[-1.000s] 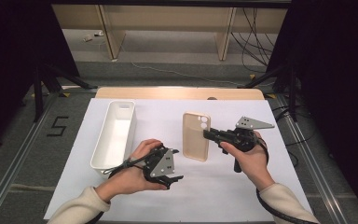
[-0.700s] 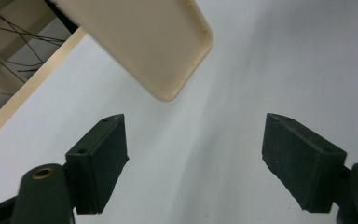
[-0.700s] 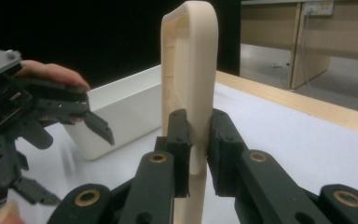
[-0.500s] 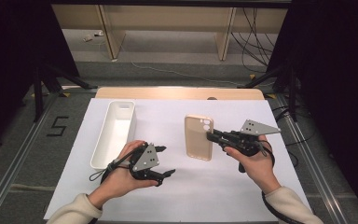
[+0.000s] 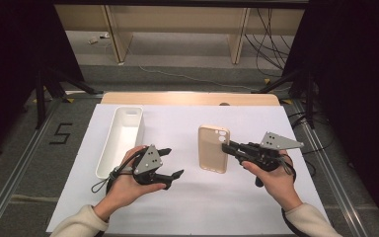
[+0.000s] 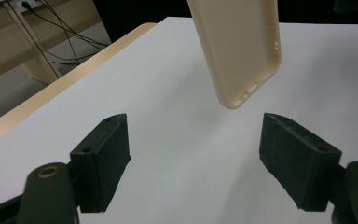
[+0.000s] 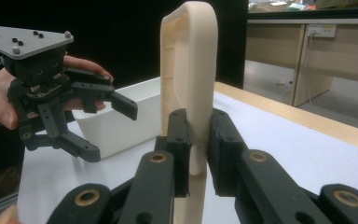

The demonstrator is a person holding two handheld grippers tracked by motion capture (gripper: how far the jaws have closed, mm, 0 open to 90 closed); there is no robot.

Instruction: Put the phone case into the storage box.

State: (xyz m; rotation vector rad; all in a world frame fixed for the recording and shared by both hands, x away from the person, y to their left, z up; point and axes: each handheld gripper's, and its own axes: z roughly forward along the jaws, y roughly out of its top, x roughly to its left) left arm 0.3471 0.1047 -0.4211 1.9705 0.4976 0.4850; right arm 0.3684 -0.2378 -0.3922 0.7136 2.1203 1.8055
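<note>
- High view: a white sheet (image 5: 187, 197) covers the table. The right gripper (image 5: 228, 146) has its jaws clamped on the right edge of a beige phone case (image 5: 213, 148), near the camera cutout end. The case sits at the middle of the sheet; whether it touches the sheet I cannot tell from here. The left gripper (image 5: 172, 163) is held just left of the case, apart from it, jaws spread wide and pointing right. A long white bin (image 5: 122, 139) lies on the sheet to the left, just beside the left hand (image 5: 126, 185).
- Left gripper view: the two black jaws stand well apart with nothing between them. The phone case (image 6: 242, 46) hangs beyond them, its open inside facing the camera and its lower corner raised above the white sheet (image 6: 168, 140).
- Right gripper view: both jaws press on the thin edge of the phone case (image 7: 191, 70), which stands upright between them. Farther off, the left gripper (image 7: 107, 128) is open, with the white bin (image 7: 135, 116) behind it.
</note>
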